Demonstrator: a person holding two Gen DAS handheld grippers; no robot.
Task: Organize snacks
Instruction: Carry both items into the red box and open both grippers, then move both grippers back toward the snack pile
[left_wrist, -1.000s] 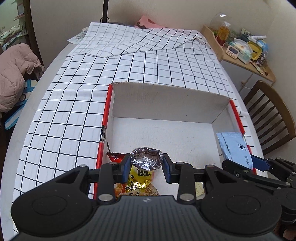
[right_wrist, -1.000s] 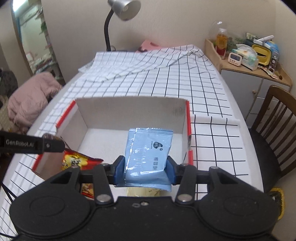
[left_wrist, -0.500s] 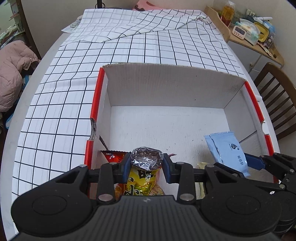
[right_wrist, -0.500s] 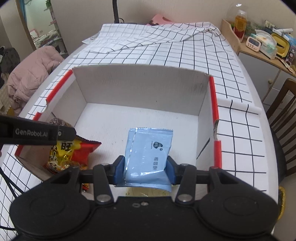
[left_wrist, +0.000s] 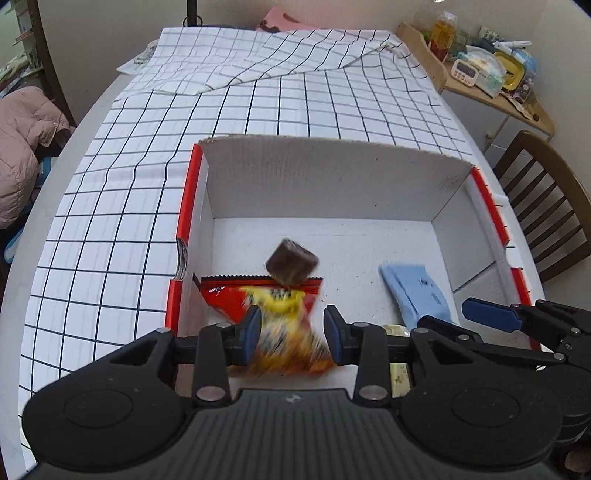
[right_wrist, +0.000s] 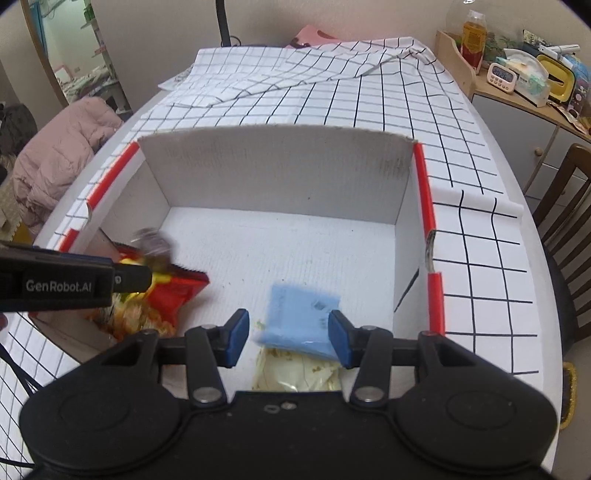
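Snacks are dropping into the box at this instant. Nearest the left camera, the red-and-yellow crinkled snack bag (left_wrist: 280, 325) is smeared with motion blur between the blue pads of the left gripper (left_wrist: 291, 334), whose jaws stand parted wider than the bag, so nothing is clamped; the bag looks to be falling free, its red top edge tipping toward the box floor. A small dark foil-wrapped piece (left_wrist: 291, 264) hangs just above and beyond that bag, also blurred, apparently tumbling with it.

On the right side, the flat pale-blue sachet (right_wrist: 299, 317) sits between the open blue pads of the right gripper (right_wrist: 286, 341), nearer the right pad than the left. Whether it touches that pad I cannot tell, because the sachet is blurred; the jaws are spread enough that I judge it released, not held. Beneath it lies a pale yellowish packet (right_wrist: 295, 373) on the near part of the floor.

Both grippers are poised over the near end of the white cardboard box with red-taped rims (left_wrist: 332, 181), which explains the placement: items let go here land inside the walls rather than on the cloth. The far half of the box floor holds nothing visible.

Beyond the box stretches the white black-grid tablecloth (left_wrist: 258, 107), rumpled at its far end, and to the right stands a brown wooden chair (left_wrist: 546, 206).
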